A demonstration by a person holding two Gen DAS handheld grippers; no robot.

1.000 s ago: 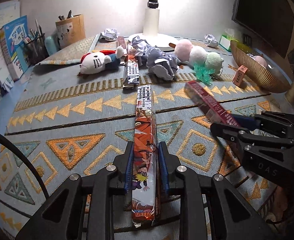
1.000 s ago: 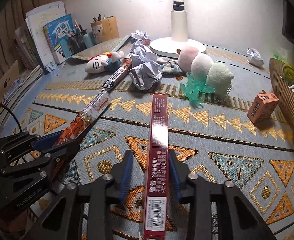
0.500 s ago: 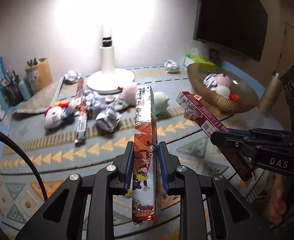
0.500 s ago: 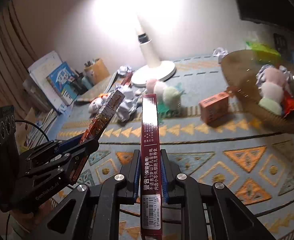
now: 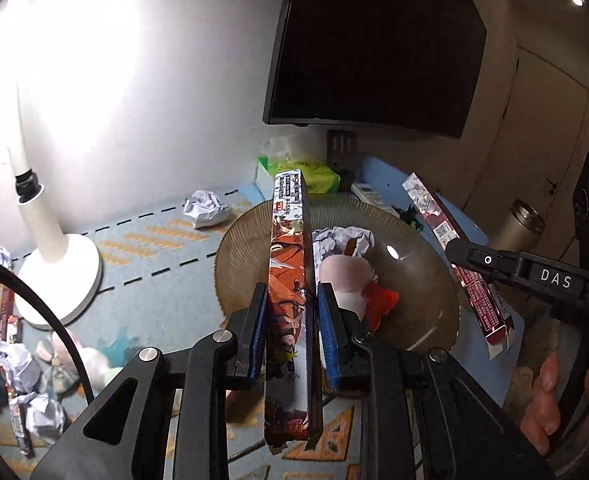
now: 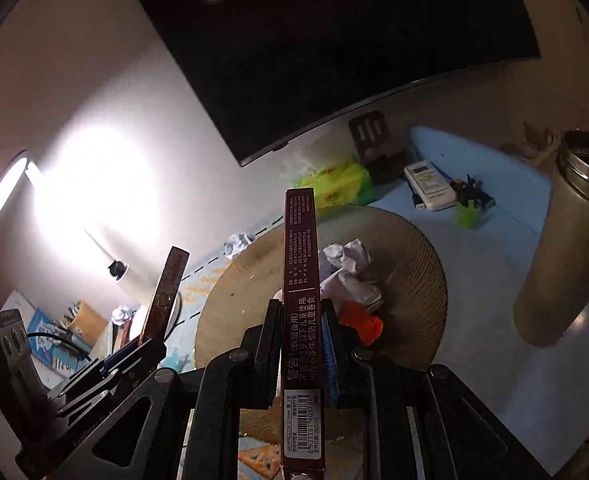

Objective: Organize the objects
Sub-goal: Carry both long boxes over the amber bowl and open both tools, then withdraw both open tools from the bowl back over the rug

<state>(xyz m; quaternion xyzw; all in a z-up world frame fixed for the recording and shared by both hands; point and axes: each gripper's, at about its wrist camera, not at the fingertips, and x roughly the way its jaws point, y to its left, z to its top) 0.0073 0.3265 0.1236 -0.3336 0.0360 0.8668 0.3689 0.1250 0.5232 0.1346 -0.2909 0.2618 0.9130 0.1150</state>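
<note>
Two long boxes hang above the ribbed bowl [image 5: 250, 248], one orange box [image 5: 290, 264] clamped in the left gripper [image 5: 290, 332] and one maroon box [image 6: 300, 300] clamped in the right gripper [image 6: 300, 344], while one paper ball [image 5: 342, 238] and one pink plush [image 5: 346, 280] leave the bowl's left half bare.

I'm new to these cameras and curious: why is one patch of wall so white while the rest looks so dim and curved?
Left wrist view: the lamp throws glare that washes out the wall, and the room's right side sinks into shadow. Right wrist view: the lit lamp head burns white, the dark screen bows from fisheye distortion, and ceiling spots reflect in it.
</note>
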